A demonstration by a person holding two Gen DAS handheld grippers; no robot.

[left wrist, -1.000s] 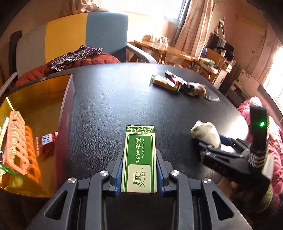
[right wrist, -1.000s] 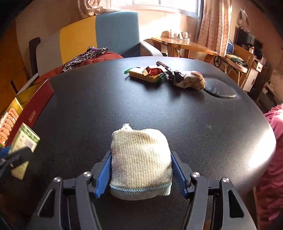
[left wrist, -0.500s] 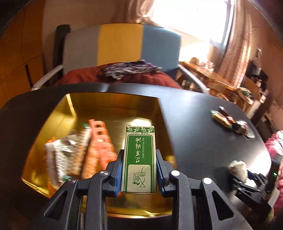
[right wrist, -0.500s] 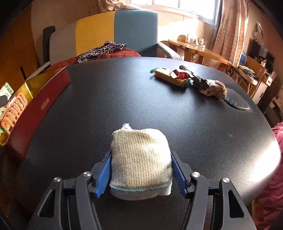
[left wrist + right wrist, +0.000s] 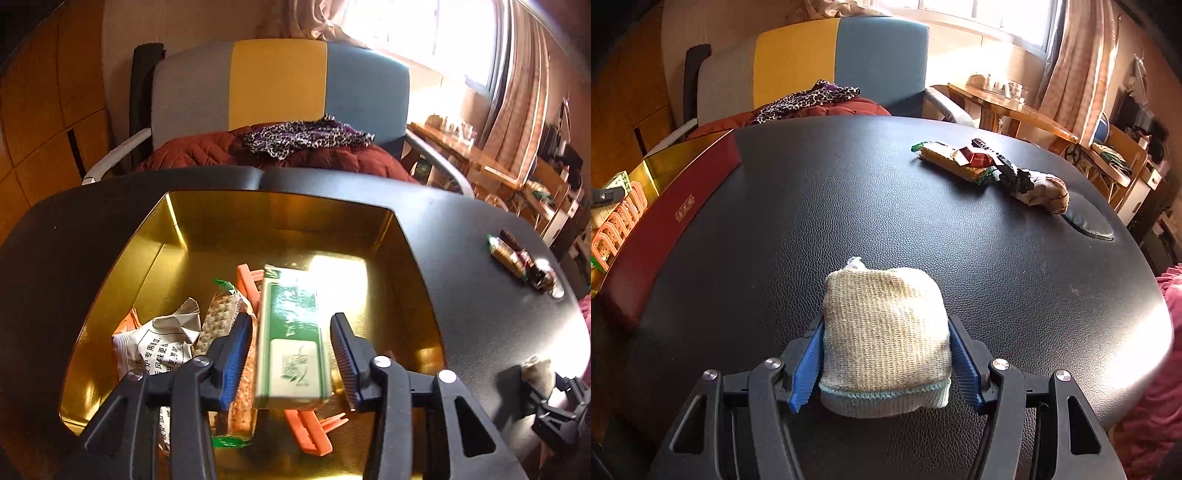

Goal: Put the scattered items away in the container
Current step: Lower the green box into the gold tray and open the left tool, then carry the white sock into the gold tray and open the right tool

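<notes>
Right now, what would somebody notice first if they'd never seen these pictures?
Probably the green and white box, blurred between the left tool's opening jaws, over the shiny gold container that holds snack packets. Next, the cream knitted bundle squeezed in the right tool above the black table.

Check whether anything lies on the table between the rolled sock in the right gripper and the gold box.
Nothing visible does. The right gripper holds the rolled sock, and the black table is bare between it and the gold box. The snack packets lie off to the far right.
</notes>
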